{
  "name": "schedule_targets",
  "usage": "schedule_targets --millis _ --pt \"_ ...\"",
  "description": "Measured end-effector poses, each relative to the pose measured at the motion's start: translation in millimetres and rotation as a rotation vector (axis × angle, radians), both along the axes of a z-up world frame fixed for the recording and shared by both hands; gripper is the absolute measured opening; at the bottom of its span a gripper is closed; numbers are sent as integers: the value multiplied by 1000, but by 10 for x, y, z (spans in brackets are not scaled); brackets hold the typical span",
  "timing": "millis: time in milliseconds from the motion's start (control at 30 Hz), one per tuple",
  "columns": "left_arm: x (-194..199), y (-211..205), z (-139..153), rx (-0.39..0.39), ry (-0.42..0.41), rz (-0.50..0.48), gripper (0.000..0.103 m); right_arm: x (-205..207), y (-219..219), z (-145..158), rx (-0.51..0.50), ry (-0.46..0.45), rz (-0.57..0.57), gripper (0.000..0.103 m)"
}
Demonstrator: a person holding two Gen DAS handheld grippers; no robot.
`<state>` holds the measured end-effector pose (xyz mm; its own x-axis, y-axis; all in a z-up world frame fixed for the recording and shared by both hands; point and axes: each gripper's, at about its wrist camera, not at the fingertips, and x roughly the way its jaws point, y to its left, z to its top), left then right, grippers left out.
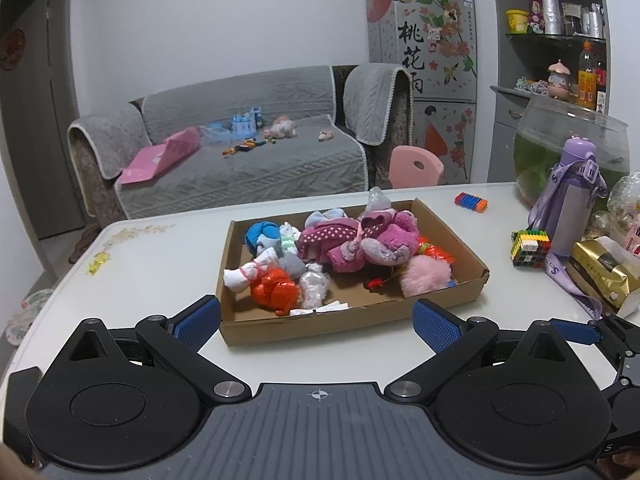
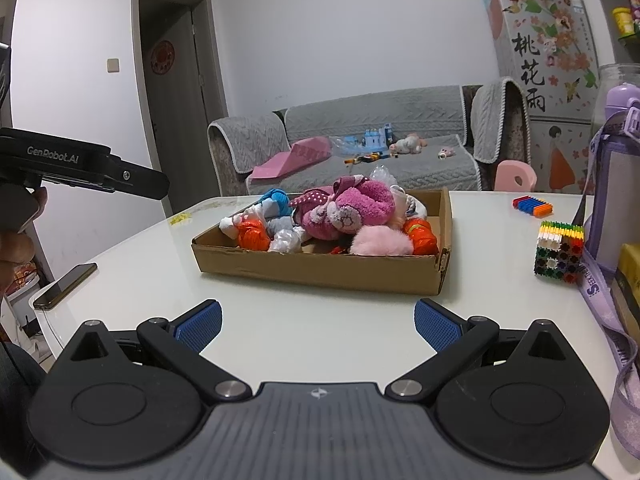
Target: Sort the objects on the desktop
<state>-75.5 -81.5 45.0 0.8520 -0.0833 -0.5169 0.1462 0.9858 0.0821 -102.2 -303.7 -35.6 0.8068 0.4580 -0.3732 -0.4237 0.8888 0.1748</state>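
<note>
Left hand-held gripper (image 1: 316, 324) and right hand-held gripper (image 2: 318, 326): both spread wide, nothing between the blue pads, each poised above the white counter (image 2: 320, 320) just short of the box (image 2: 320, 268). The shallow cardboard box sits mid-counter, heaped with socks (image 1: 344, 240), an orange bundle (image 1: 274, 290) and a pink pompom (image 1: 426, 274). A block cube (image 2: 560, 252) and a small brick strip (image 2: 534, 205) lie on the counter right of the box; a purple bottle (image 1: 574, 204) stands beyond the cube. A phone (image 2: 66, 285) rests at the left edge.

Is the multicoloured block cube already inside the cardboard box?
No, the block cube stands on the white table to the right of the cardboard box, beside the purple bottle.
</note>
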Motion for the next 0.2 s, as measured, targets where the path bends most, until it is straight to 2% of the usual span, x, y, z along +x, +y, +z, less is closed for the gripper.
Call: schedule_targets --millis 200 --pt "-3 19 9 -21 -5 -14 102 -3 -2 -4 -2 0 -2 103"
